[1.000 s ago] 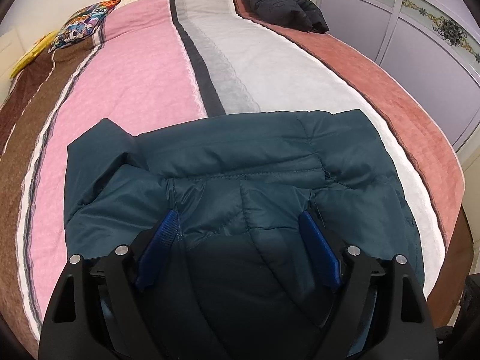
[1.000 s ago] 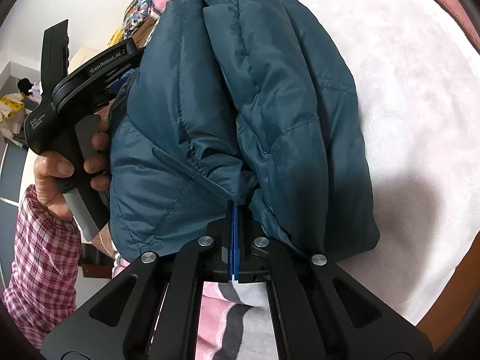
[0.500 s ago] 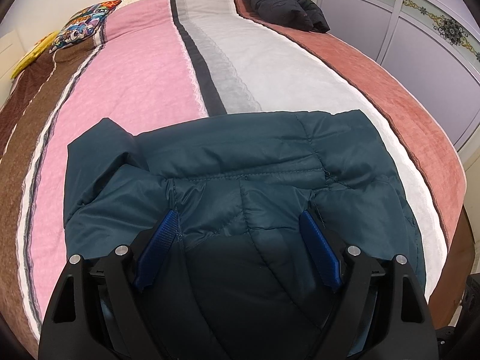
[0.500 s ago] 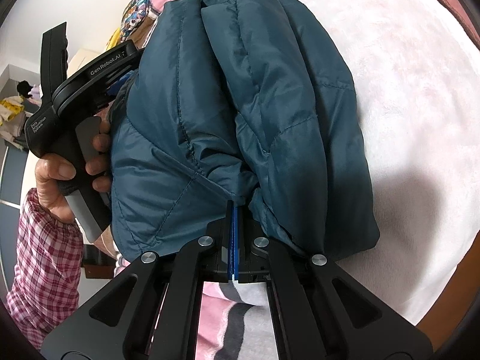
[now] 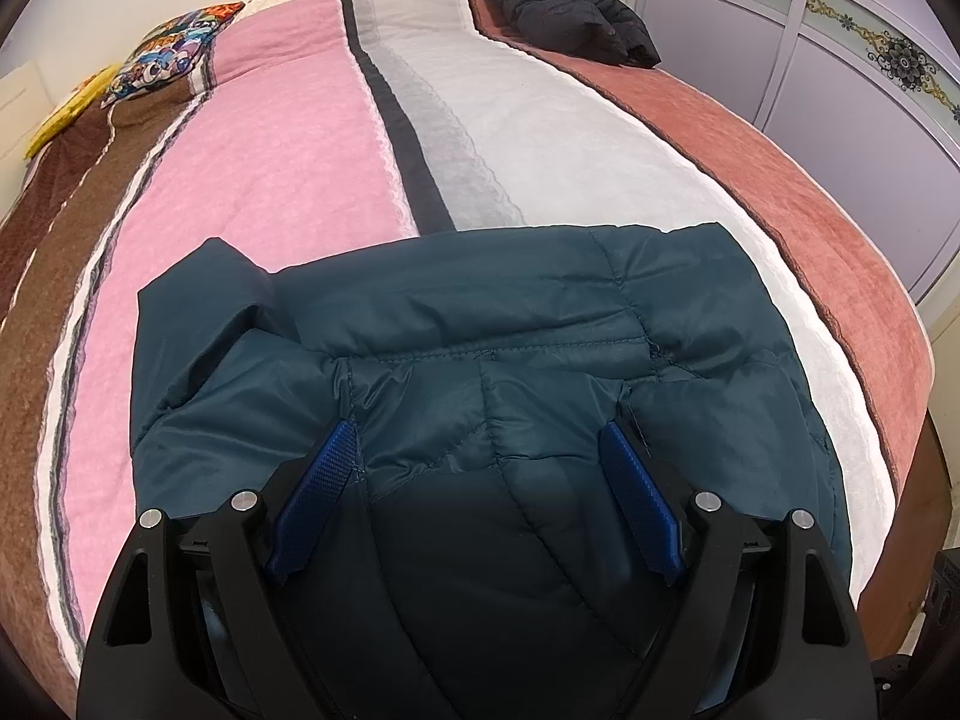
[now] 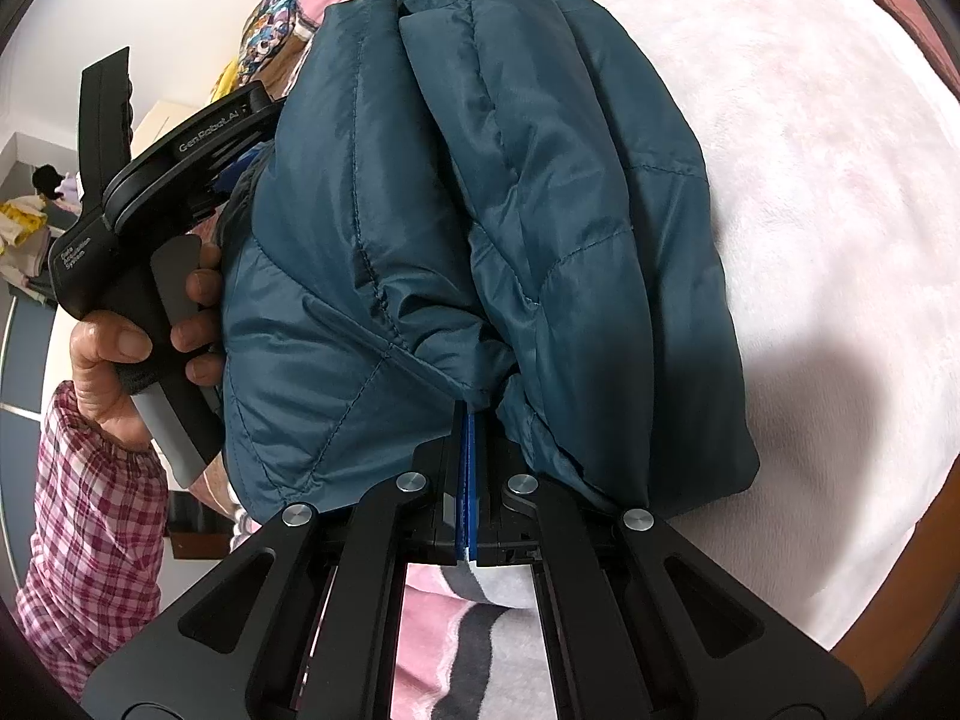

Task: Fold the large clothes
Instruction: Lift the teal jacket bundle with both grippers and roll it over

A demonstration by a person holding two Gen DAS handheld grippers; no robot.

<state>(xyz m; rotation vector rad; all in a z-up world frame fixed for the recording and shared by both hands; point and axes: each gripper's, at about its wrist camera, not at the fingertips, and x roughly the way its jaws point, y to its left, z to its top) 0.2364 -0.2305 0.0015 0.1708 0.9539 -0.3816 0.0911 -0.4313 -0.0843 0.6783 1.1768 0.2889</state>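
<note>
Left gripper [image 5: 480, 438] has its jaws spread wide, teal puffer jacket [image 5: 456, 336] bulging between them. Jacket lies folded on the near end of the striped bed [image 5: 288, 180]. Right gripper [image 6: 467, 420] is pressed together at the jacket's near edge; cannot tell if fabric is pinched.

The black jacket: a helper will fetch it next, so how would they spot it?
Start from the striped bed cover. At its far end, by the lilac wardrobe, lies the black jacket, bunched on the rust stripe. Unlike the teal jacket at the near edge, it is black and no gripper touches it.
</note>
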